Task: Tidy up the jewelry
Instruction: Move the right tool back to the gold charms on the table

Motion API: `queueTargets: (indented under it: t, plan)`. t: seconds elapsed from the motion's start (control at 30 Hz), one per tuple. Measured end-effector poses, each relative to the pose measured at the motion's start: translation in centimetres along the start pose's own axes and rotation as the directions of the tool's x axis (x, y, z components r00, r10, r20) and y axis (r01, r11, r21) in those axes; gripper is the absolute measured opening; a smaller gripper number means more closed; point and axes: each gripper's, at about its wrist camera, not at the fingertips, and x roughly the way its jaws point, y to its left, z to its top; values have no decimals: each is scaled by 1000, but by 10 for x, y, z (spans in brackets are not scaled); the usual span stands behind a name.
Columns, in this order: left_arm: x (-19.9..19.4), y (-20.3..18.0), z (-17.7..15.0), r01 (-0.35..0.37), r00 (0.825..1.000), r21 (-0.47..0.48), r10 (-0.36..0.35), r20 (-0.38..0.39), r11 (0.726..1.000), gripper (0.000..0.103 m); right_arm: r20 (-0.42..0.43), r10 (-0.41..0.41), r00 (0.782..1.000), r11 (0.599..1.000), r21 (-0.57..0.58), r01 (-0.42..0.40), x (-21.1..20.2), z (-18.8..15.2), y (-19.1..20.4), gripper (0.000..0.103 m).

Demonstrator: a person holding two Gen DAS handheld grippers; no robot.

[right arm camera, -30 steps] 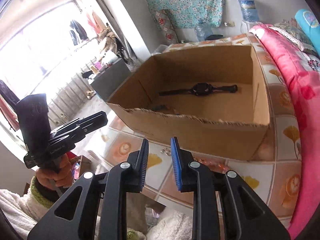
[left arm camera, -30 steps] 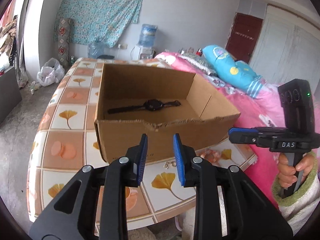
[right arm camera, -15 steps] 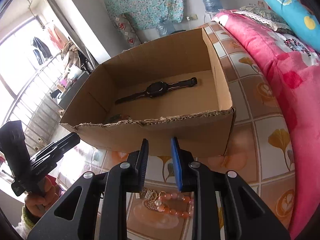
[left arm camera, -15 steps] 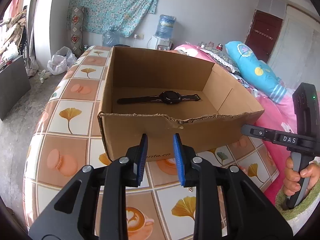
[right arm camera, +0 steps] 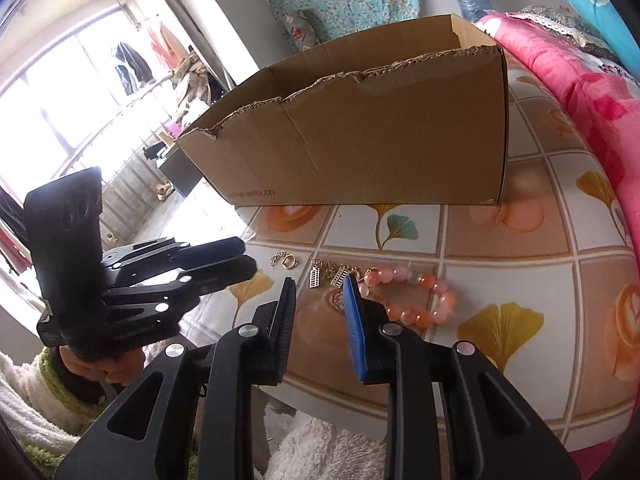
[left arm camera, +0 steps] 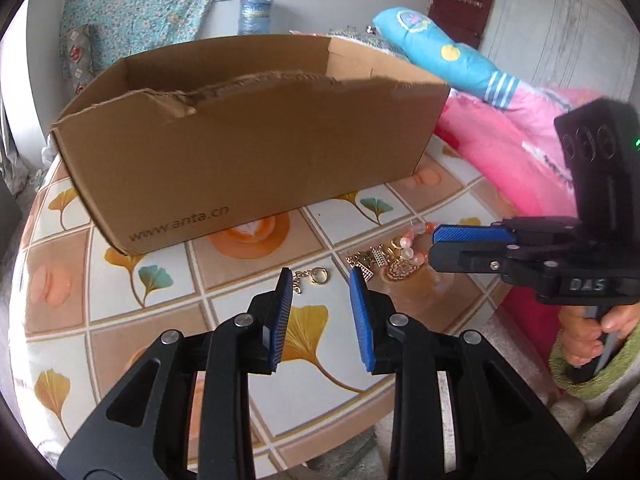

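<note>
Jewelry lies on the patterned table [left arm camera: 120, 312] in front of a cardboard box [left arm camera: 248, 152]. A gold ring on a short chain [left arm camera: 316, 277] sits just past my left gripper [left arm camera: 320, 280], whose jaws are opening with nothing between them. Gold charms [left arm camera: 366, 261] and a pink bead bracelet [left arm camera: 408, 245] lie to its right, by my right gripper [left arm camera: 433, 246]. In the right wrist view the bead bracelet [right arm camera: 420, 300] and gold charms [right arm camera: 328, 276] lie at the tips of my open, empty right gripper [right arm camera: 320, 285]. The gold ring [right arm camera: 286, 261] lies beside my left gripper [right arm camera: 249, 258]. The box's inside is hidden.
A bed with a pink quilt [left arm camera: 512, 148] and a blue pillow [left arm camera: 440, 52] borders the table on the right. A hand in a fluffy white sleeve [right arm camera: 32, 412] holds each gripper at the table's near edge. A window and clutter [right arm camera: 100, 92] are at the left.
Both grippers have sunk toward the table in front of the box. The watch inside the box has dropped out of sight behind its front wall. The jewelry now lies right at the fingertips.
</note>
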Motion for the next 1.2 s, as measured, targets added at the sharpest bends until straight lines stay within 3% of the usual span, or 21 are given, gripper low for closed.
queueTargets:
  t: [0.4,0.5,0.67,0.73,0.87,1.2]
  plan:
    - [12,0,7,-86,995,93,90,-42,992,28,-2,82,997,996,32,-82,4,-1,-8,25]
    - [20,2,5,-119,987,141,132,-88,983,28,8,96,995,994,44,-97,5,1,-11,25]
    - [25,3,9,-105,988,181,124,-97,978,28,20,105,994,993,46,-106,5,3,-9,25]
    - [26,4,10,-88,989,178,107,-100,980,24,23,104,994,993,50,-105,5,4,-10,25]
    - [24,5,10,-56,991,171,75,-110,984,1,29,97,995,994,56,-98,2,3,-10,25]
    - [-8,33,9,-51,998,5,51,-25,999,0,34,85,996,996,20,-86,-2,6,6,25]
